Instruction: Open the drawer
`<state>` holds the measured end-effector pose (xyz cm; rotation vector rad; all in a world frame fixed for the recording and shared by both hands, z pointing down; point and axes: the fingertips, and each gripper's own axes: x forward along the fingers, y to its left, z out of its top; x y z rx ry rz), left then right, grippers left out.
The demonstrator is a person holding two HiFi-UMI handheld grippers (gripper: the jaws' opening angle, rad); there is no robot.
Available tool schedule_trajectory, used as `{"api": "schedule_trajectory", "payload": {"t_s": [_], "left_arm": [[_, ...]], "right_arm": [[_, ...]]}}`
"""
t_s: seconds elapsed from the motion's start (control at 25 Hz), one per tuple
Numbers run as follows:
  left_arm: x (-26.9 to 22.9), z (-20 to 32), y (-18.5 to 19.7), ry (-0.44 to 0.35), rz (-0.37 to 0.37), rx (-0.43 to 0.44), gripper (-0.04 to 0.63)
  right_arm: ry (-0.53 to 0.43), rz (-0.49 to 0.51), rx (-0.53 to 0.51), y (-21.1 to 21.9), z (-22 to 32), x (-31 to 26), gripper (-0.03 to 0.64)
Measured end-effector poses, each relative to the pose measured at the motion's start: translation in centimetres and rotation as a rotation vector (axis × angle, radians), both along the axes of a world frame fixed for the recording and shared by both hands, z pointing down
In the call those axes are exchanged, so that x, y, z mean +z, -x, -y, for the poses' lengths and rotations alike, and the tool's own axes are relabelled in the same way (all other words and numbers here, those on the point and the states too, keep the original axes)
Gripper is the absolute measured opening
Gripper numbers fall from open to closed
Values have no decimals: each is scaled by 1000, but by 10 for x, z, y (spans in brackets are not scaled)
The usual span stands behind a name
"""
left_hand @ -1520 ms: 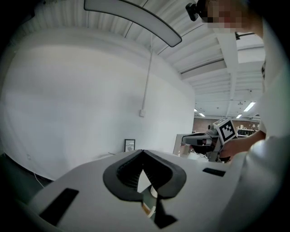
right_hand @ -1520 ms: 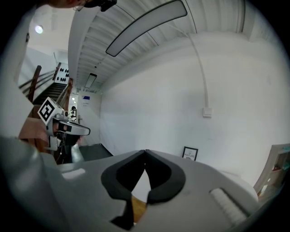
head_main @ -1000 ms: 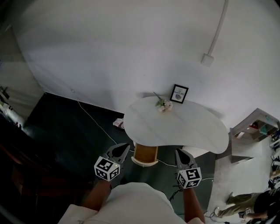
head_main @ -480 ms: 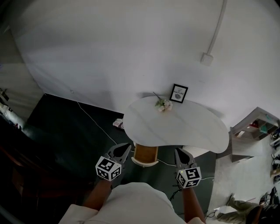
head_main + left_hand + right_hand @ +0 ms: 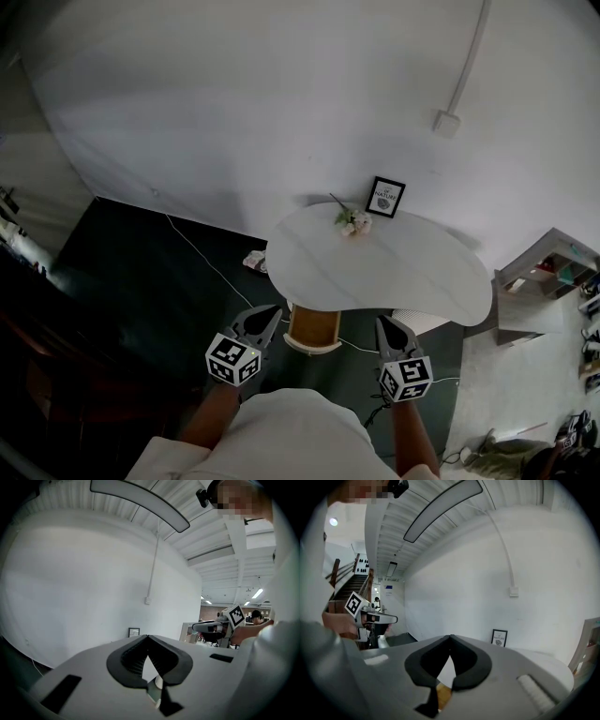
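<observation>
A white kidney-shaped table [image 5: 412, 281] stands against the wall. Under its near edge sits a round wooden unit [image 5: 312, 328] with a pale rim; no drawer front shows plainly. My left gripper [image 5: 270, 314] hangs in front of that unit to its left, jaws shut with nothing between them, tips meeting [image 5: 147, 636]. To the unit's right my right gripper [image 5: 382, 323] is held the same way, shut and empty [image 5: 450, 636]. Both point towards the table and touch nothing. In the right gripper view a strip of the wood [image 5: 443, 695] shows below the jaws.
A framed picture [image 5: 384, 199] and a flower sprig [image 5: 352, 223] sit at the table's back edge. A grey shelf unit [image 5: 544, 281] stands at the right. A white cable [image 5: 202, 258] crosses the dark floor on the left. A person's legs [image 5: 553, 455] show at the lower right corner.
Both grippers have kept still. The person at the lower right has moved towards the right edge of the head view.
</observation>
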<state>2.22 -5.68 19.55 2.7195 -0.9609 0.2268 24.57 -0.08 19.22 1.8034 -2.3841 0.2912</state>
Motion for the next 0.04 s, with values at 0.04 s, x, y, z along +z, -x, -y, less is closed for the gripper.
{"api": "schedule_trajectory", "payload": {"t_s": [0.04], "left_arm": [[0, 0, 1, 1, 0, 0, 8]], "right_arm": [[1, 1, 1, 1, 0, 0, 9]]}}
